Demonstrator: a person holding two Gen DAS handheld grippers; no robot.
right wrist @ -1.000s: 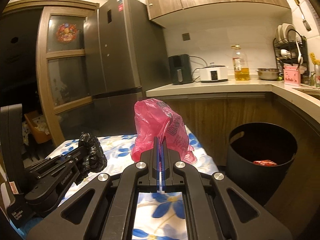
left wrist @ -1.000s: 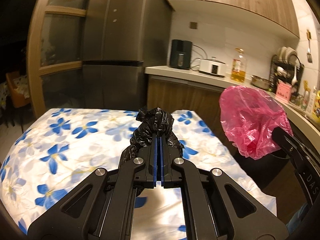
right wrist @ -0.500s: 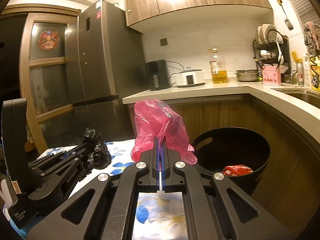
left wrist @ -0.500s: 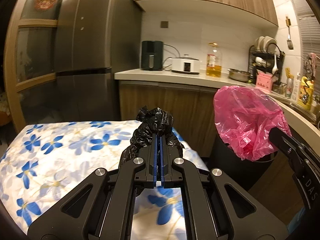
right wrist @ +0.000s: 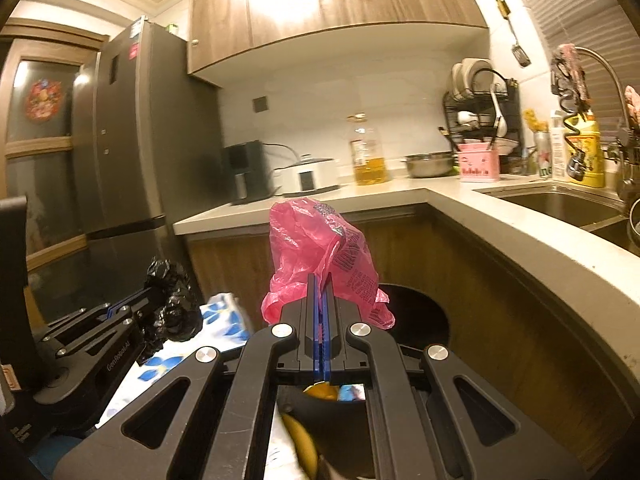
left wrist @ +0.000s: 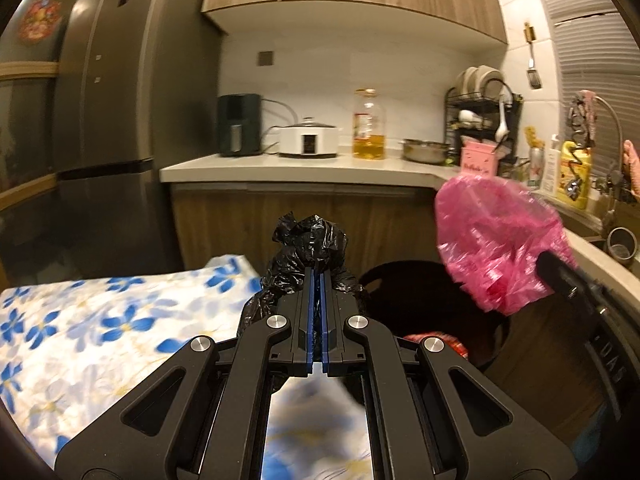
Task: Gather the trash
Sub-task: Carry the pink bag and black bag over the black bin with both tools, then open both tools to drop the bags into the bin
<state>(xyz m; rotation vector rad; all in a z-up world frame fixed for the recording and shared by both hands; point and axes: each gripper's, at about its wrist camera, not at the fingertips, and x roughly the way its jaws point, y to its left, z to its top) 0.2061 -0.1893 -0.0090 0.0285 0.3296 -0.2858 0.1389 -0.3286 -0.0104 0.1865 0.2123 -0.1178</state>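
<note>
My left gripper (left wrist: pixel 317 270) is shut on a crumpled black plastic bag (left wrist: pixel 310 240), held over the right edge of the flowered table (left wrist: pixel 80 332). My right gripper (right wrist: pixel 320 280) is shut on a crumpled pink plastic bag (right wrist: pixel 320 240) and hangs above the black round bin (right wrist: pixel 424 312). In the left wrist view the pink bag (left wrist: pixel 496 240) floats at the right over the bin (left wrist: pixel 420 292), which holds a red wrapper (left wrist: pixel 436 338). The right wrist view shows the black bag (right wrist: pixel 170 304) and the left gripper (right wrist: pixel 150 294) at the left.
A curved counter (right wrist: pixel 500 236) wraps behind and right of the bin, with a sink (right wrist: pixel 560 204), dish rack (right wrist: pixel 480 120), oil bottle (left wrist: pixel 369 126) and cooker (left wrist: pixel 307 140). A tall fridge (left wrist: pixel 116 132) stands at the left. Yellow peel (right wrist: pixel 304 444) lies below the right gripper.
Both grippers have swung right, from over the flowered table toward the bin, each still holding its bag. The bin now lies under the right gripper and close in front of the left.
</note>
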